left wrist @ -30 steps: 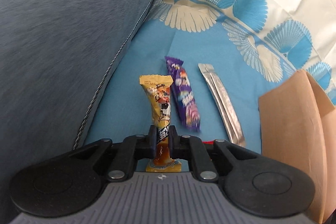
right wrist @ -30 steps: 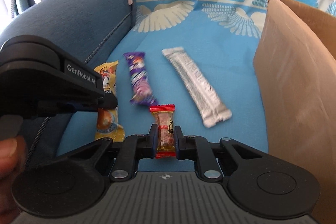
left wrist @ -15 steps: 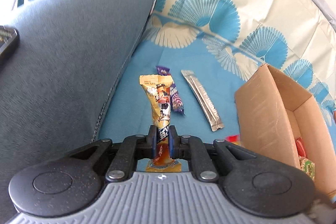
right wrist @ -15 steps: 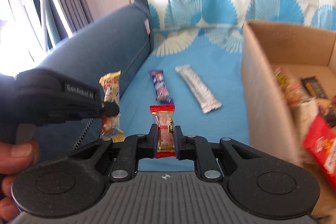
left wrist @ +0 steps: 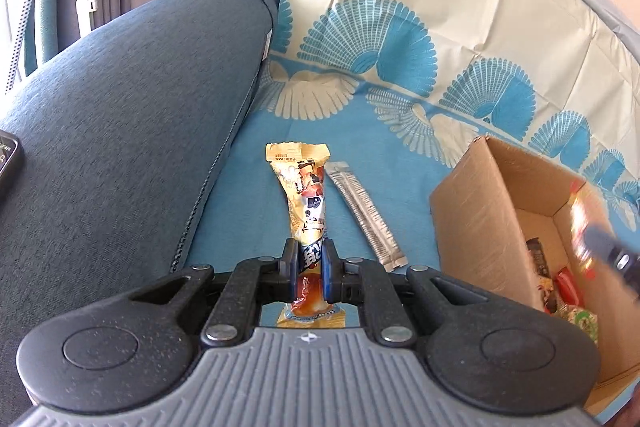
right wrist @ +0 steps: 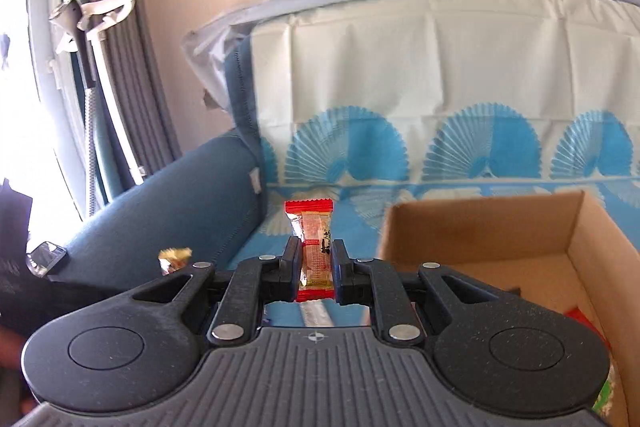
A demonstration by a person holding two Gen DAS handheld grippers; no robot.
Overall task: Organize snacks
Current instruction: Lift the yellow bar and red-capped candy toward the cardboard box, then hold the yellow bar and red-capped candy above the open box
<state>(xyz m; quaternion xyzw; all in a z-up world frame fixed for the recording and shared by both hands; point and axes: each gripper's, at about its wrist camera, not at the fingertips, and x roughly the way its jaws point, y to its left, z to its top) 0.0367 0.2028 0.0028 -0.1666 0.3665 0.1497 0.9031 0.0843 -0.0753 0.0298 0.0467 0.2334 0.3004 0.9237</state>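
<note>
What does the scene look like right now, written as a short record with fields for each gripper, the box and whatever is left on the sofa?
left gripper: shut on the long yellow snack packet, held off the seat
right gripper: shut on the small red-ended candy packet, beside the box's near corner
brown cardboard box: open, on the seat at right, several snacks inside
silver foil stick packet: lying flat on the blue patterned sofa cover, between the yellow packet and the box
</note>
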